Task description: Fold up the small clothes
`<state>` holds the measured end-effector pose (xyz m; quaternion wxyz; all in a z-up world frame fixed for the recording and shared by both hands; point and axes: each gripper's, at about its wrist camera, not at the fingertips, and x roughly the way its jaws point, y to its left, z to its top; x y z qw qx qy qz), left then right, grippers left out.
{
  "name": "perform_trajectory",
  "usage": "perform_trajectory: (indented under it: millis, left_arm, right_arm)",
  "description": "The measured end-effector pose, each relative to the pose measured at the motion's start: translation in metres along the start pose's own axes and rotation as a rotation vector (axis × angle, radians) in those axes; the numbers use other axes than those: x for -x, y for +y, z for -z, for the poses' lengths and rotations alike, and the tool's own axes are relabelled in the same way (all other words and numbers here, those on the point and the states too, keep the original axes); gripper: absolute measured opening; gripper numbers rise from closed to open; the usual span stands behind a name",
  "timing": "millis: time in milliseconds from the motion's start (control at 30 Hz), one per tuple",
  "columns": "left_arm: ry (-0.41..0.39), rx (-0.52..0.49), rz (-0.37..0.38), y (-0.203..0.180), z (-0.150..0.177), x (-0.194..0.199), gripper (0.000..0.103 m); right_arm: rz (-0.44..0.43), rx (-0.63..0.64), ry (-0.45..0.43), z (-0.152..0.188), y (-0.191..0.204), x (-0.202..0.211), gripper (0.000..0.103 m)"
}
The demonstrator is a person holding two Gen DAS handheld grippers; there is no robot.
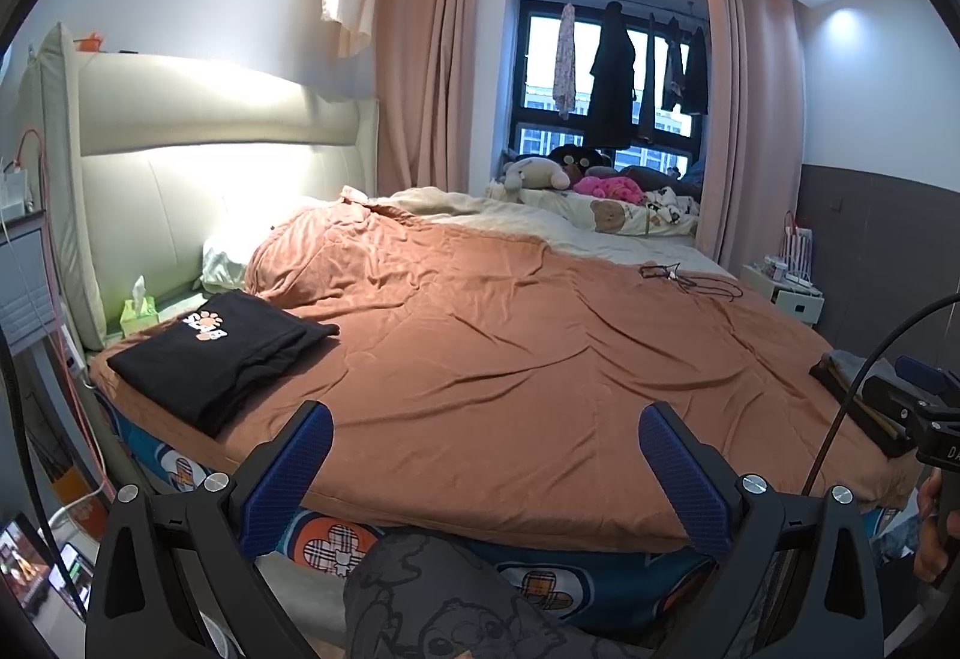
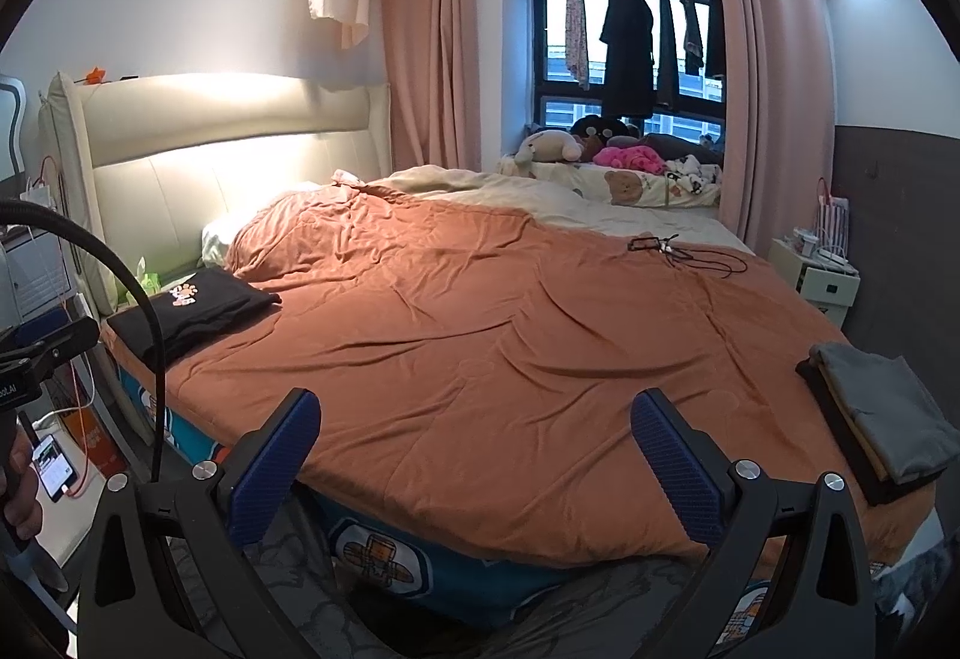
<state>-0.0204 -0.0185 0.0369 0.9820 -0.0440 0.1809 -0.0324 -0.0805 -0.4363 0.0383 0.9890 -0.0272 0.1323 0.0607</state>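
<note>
Left gripper [image 1: 485, 470] at bed's near edge, jaws spread wide, nothing between them; patterned trouser knee just below. Right gripper [image 2: 474, 455] likewise wide open and empty, hanging over the same near edge. Both aimed across the orange blanket [image 1: 510, 359], whose middle lies bare, no garment spread for folding. Near right corner of the bed: a folded stack [image 2: 876, 419], grey piece on top, tan and black beneath, edges squared. Near left corner, toward the headboard [image 1: 198, 167]: a black garment with paw print [image 1: 222, 353], folded flat, lying on the blanket beside a green tissue box [image 1: 139, 312]. Further out, a tangle of black cable [image 1: 684, 278] on the blanket; beyond that a cream quilt [image 2: 510, 191], then soft toys [image 2: 558, 146] at the window. Judgement: between garments, neither piece in hand. Which pile is finished, cannot tell. Next move calls for reaching to one corner, pinching a top layer only, and drawing it to the bare middle.
</note>
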Motion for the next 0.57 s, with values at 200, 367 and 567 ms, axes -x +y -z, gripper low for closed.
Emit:
perform_trajectory:
  millis: [200, 367, 567]
  left_arm:
    - [-0.001, 0.002, -0.002, 0.0032, -0.0002, 0.001, 0.102]
    - [-0.007, -0.011, -0.006, 0.0026, -0.0005, 0.0014, 0.103]
    - [0.004, 0.015, -0.015, 0.0054, -0.0034, -0.0039, 0.103]
  right_arm:
    - [-0.002, -0.003, 0.004, 0.0018, 0.0028, 0.0002, 0.103]
    - [-0.023, -0.018, 0.011, 0.0001, 0.0024, -0.0006, 0.103]
    - [-0.04, -0.034, 0.021, -0.0056, -0.0035, -0.0031, 0.103]
